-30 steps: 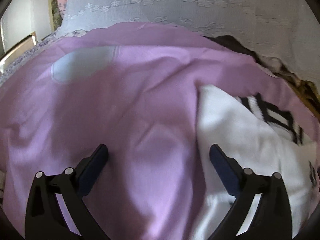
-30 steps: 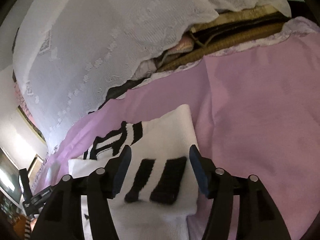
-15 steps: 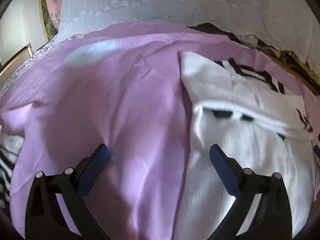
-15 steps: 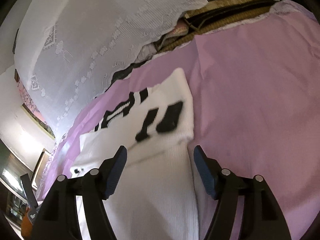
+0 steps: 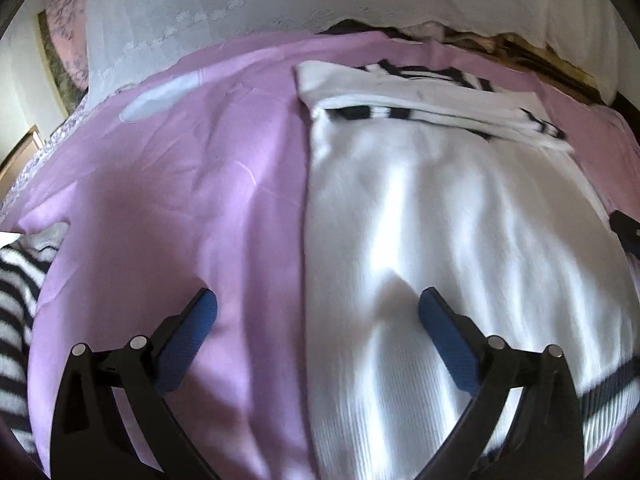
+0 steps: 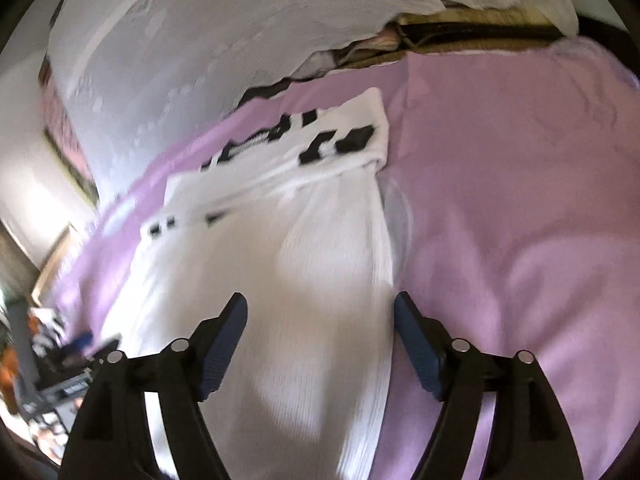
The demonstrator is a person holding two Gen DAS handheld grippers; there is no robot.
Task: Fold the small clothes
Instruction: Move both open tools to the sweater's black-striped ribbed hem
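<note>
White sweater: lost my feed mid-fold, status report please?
Left gripper open, empty. Right gripper open, jaws just widened, nothing between. White sweater flat on purple sheet, sleeves folded across. Nothing in the way.

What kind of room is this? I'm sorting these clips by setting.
Probably a bedroom: a white garment lies on a lilac bedsheet, white lace fabric hangs behind, and a framed picture is on the wall.

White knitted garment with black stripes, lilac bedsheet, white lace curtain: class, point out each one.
White knitted garment with black stripes (image 5: 440,208): left wrist view, plain white body.
Lilac bedsheet (image 5: 192,184): left wrist view, bare cloth left of garment.
White lace curtain (image 6: 192,52): right wrist view, hanging panel.
</note>
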